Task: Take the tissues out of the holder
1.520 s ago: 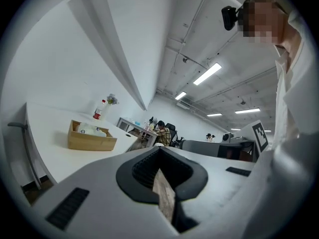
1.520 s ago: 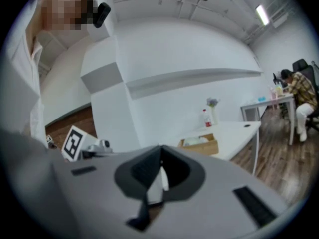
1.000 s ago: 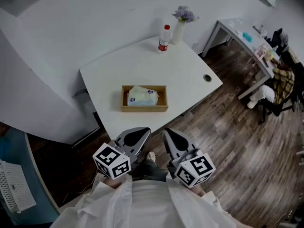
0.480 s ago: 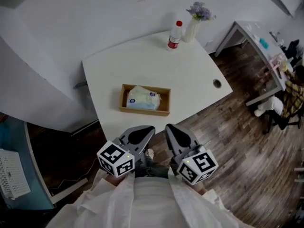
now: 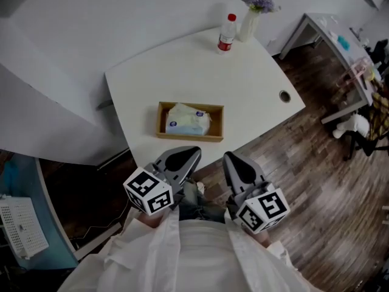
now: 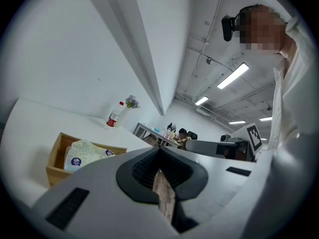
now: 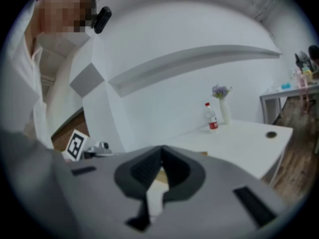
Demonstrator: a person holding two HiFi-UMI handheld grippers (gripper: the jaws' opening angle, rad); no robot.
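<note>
While both tools hang close to the person's chest, short of the table (image 5: 243, 84) edge, nothing is gripped. Left gripper (image 5: 180, 161) has its jaws pressed together w/ nothing between, and right gripper (image 5: 238, 168) is the same. Tissue pack (image 5: 188, 120) lies inside the wooden holder (image 5: 189, 137), toward its left end, mid-table, well apart from both. Low walls leave the pack's top exposed, so prob. an easy pinch from above. Bottle (image 5: 227, 33) & flower vase (image 5: 249, 22) stand at the far edge, clear of the reach.
</note>
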